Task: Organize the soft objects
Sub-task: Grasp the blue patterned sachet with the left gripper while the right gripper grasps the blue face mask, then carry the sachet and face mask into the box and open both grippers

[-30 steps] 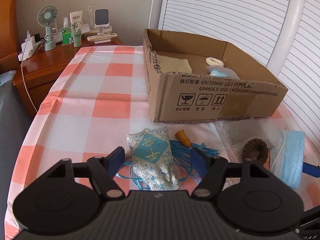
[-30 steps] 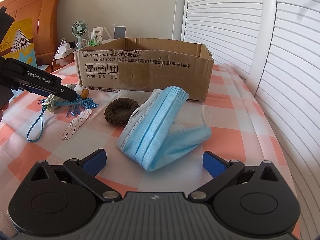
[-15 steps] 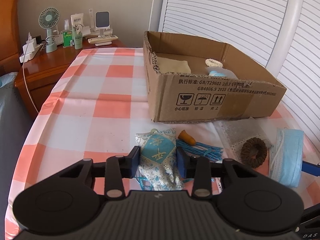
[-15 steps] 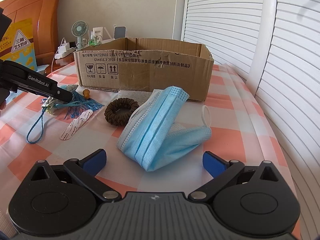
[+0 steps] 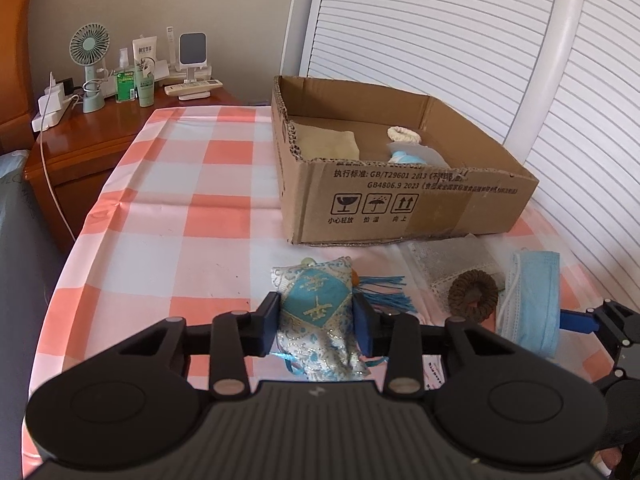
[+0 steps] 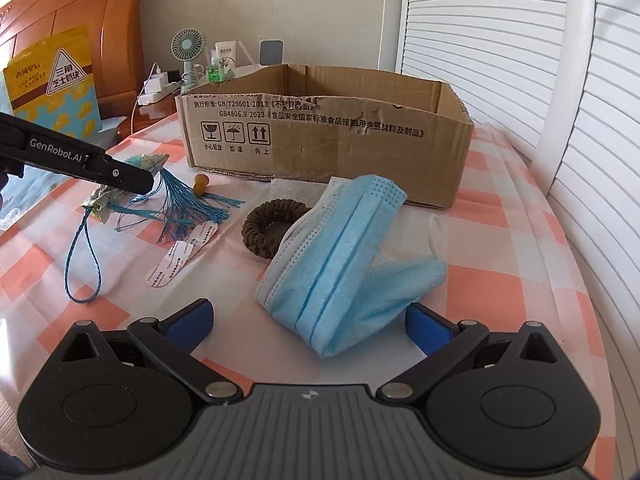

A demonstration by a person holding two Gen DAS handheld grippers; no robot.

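My left gripper is shut on a blue and silver embroidered sachet with a blue tassel, lifted a little off the checked tablecloth. It also shows in the right wrist view. My right gripper is open, its jaws either side of a folded blue face mask lying on the cloth. A brown hair scrunchie lies beside the mask. The open cardboard box stands behind, with a beige cloth and small soft items inside.
A mesh pouch lies by the box. Two plaster strips and a blue cord loop lie on the cloth. A bedside table with a fan and bottles stands far left. White shutters run along the right.
My left gripper closed on the sachet and raised it, dragging its tassel and cord. The right gripper stayed open and still over the mask.
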